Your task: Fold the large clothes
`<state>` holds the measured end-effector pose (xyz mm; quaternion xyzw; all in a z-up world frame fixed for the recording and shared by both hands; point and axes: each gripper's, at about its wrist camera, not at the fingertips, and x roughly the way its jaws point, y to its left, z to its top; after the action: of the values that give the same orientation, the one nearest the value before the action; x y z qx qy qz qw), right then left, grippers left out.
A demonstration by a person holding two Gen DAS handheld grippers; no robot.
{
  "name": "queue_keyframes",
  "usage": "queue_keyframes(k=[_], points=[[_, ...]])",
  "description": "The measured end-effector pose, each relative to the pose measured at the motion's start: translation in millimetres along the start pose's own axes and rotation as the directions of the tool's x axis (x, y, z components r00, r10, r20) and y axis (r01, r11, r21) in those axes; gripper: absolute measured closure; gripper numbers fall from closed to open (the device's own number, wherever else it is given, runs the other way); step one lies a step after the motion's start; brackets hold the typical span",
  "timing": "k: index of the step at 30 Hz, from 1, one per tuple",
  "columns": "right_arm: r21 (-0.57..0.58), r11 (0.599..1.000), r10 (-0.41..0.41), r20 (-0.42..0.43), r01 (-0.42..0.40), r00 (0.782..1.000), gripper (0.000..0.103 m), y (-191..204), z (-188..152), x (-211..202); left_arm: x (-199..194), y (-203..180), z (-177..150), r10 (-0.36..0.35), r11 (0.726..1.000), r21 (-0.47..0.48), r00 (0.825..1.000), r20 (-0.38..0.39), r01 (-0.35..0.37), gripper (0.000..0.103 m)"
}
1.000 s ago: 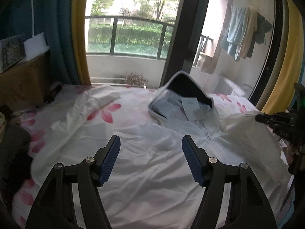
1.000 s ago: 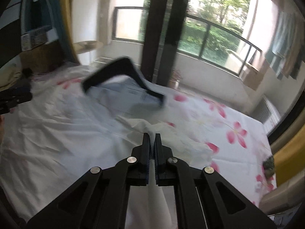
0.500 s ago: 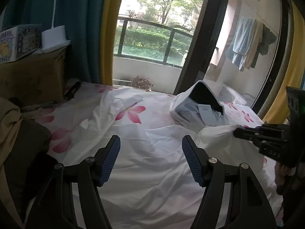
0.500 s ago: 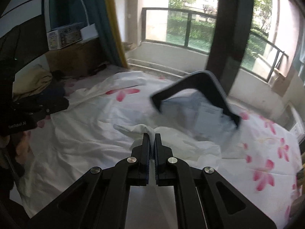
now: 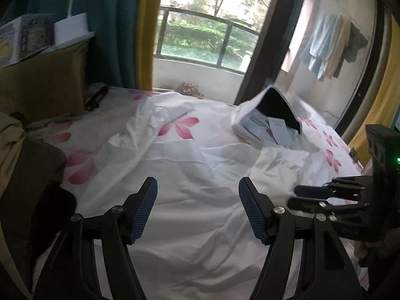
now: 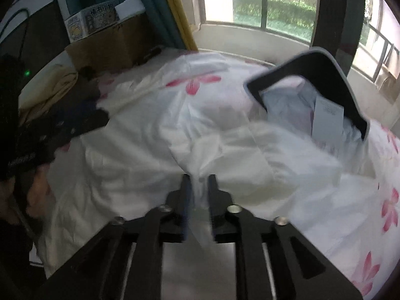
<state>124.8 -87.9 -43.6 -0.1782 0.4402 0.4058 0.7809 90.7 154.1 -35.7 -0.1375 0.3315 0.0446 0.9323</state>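
A large white garment [image 5: 200,175] lies spread on the flowered bedsheet [image 5: 180,127], its dark-lined hood [image 5: 277,107] standing up at the far end. My left gripper [image 5: 197,192] hovers open over the garment's middle with nothing between its blue pads. My right gripper [image 6: 198,182] is low over the garment and its jaws are opening. A fold of the white garment [image 6: 225,137] lies loose in the narrow gap between them. In the left wrist view my right gripper [image 5: 293,196] comes in from the right, its fingers slightly parted.
A cardboard box [image 5: 42,82] with smaller boxes on top stands at the left by the teal and yellow curtains. Dark and tan clothes [image 5: 30,175] are heaped at the bed's left edge. A balcony window [image 5: 207,42] lies beyond the bed.
My right gripper swung in over the garment, carrying the white fold toward the middle and sinking; its jaws went from shut to parted. My left gripper shifted a little and stayed open.
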Motion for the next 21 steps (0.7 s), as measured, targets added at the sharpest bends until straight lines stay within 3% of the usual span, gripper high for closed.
queue_keyframes(k=[1,2,6,9,13,16,19,21], points=[[0.004,1.0,-0.005,0.002,0.005,1.0,0.065,-4.7,-5.3,-5.3,1.1,-4.0,0.6,-0.002,1.0,0.011,1.0,-0.003,0.002,0.032],[0.014,1.0,-0.024,0.01,0.024,1.0,0.061,-13.6,-12.6,-14.5,2.5,-8.5,1.3,-0.006,1.0,0.021,1.0,-0.005,0.006,0.032],[0.077,0.99,-0.121,0.013,0.119,0.993,0.061,-58.0,-43.7,-48.0,10.1,-27.5,4.1,-0.016,0.998,0.057,1.0,-0.019,0.017,0.032],[0.119,0.978,-0.163,-0.062,0.17,0.985,0.06,-93.8,-79.5,-60.1,16.7,-40.3,4.5,-0.017,0.997,0.08,0.999,-0.037,0.02,0.032],[0.123,0.983,-0.118,-0.123,0.133,0.985,0.06,-110.9,-121.1,-67.7,21.6,-58.4,3.9,-0.013,0.994,0.105,0.998,-0.056,0.019,0.032],[0.076,0.988,-0.13,-0.086,0.137,0.988,0.061,-107.7,-140.1,-76.1,23.0,-73.6,4.2,-0.008,0.992,0.128,0.998,-0.061,0.016,0.032],[0.085,0.986,-0.139,-0.045,0.143,0.989,0.101,-111.1,-149.1,-82.6,26.8,-90.7,3.6,-0.009,0.987,0.157,0.997,-0.07,0.02,0.032],[0.122,0.978,-0.168,-0.026,0.17,0.985,0.101,-121.7,-158.3,-88.7,32.3,-99.9,1.7,-0.013,0.985,0.173,0.996,-0.084,0.028,0.032]])
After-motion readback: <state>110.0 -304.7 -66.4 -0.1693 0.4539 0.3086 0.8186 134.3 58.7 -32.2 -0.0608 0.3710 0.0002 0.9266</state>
